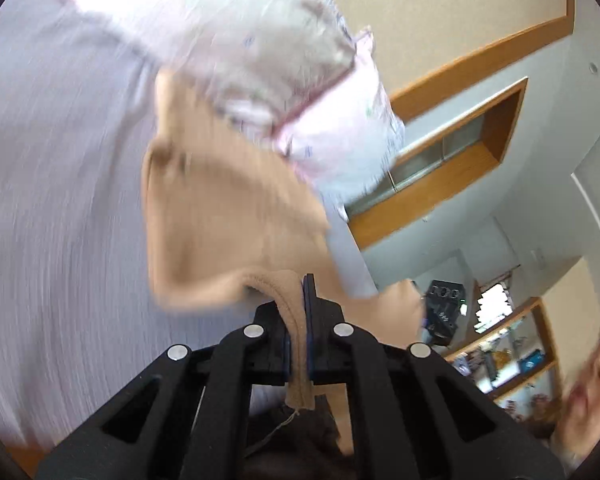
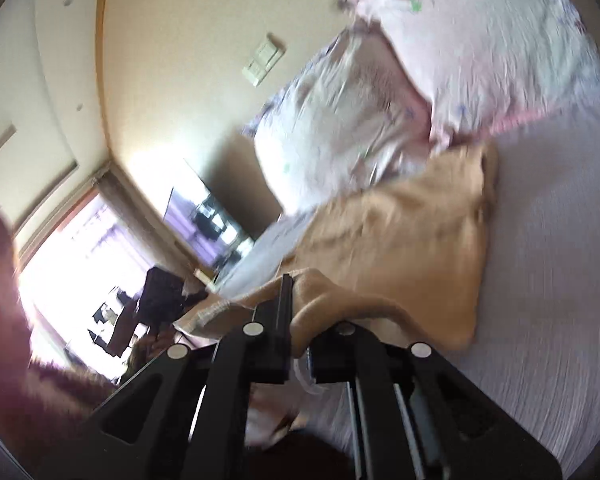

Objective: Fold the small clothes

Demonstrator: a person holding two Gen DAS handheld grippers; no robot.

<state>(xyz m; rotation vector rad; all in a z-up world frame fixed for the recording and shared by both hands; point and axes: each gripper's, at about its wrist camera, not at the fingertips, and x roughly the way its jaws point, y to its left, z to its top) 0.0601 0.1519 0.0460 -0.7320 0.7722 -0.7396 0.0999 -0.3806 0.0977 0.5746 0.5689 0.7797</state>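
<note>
A tan knit garment (image 1: 228, 216) is held up over a bed (image 1: 52, 200) by both claws, each seen from its own wrist camera. The left claw (image 1: 298, 320) is pressed together on a thick rolled hem of the cloth; the right claw (image 2: 296, 320) is pinched on another bunched edge of the same piece. The rest of the garment is draped down toward the bed's pale lilac sheet, just in front of a quilt (image 1: 260, 52) printed in pink and white.

Both views are smeared by motion, so fine detail cannot be read. The fabric appears soft, ribbed and limp, with a padded seam where it is gripped; a loose thread (image 1: 284, 420) is hung below the left claw.

A slip is judged the main risk: the grips are narrow, and a sharp swing could pull the hem free. The free end could also be snagged on the quilt beside it, or be laid down creased.
</note>
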